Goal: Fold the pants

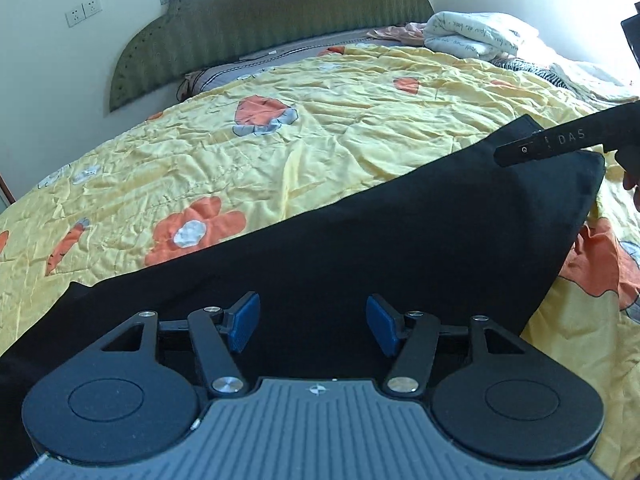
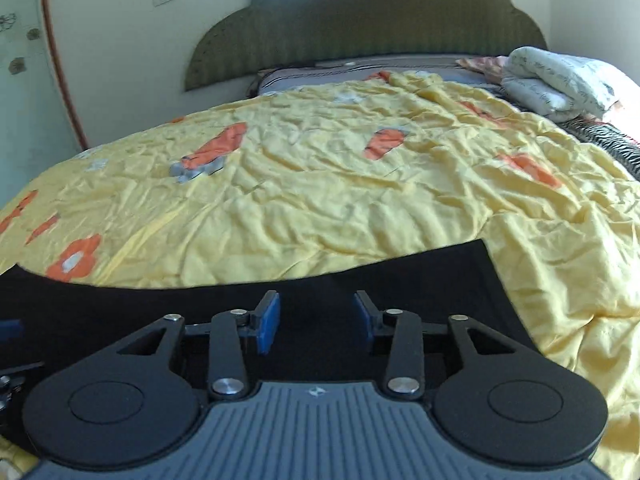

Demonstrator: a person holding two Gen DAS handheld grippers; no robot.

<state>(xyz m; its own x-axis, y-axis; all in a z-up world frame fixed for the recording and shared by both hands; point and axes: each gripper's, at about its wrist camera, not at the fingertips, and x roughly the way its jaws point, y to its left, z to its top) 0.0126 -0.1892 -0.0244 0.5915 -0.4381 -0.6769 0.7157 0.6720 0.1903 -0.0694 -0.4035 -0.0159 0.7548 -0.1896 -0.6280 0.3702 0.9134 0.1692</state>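
Seen from the left wrist camera, a white wall with two sockets (image 1: pixel 83 11) is at far left, beside a green scalloped headboard (image 1: pixel 276 20). A bed is covered by a wrinkled yellow quilt (image 1: pixel 320 120) printed with orange flowers. Black pants (image 1: pixel 400 236) are laid flat across the near part of the quilt, as a broad dark band rising from lower left to a corner at upper right. The left gripper (image 1: pixel 312 324) is held above the pants with its blue pads (image 1: pixel 245 322) set apart and nothing pressed between them. At right, the black finger of the right gripper (image 1: pixel 568 140) is seen over the far corner of the pants. A folded white blanket (image 1: pixel 476 34) is piled at the head of the bed on the right.

Seen from the right wrist camera, the pants (image 2: pixel 400 280) are spread along the near edge of the quilt (image 2: pixel 320 184). The right gripper (image 2: pixel 316 322) is positioned over them, jaws parted, with only dark cloth visible below the gap and no fabric pinched. The headboard (image 2: pixel 360 20) and white blanket (image 2: pixel 560 80) are at the back.
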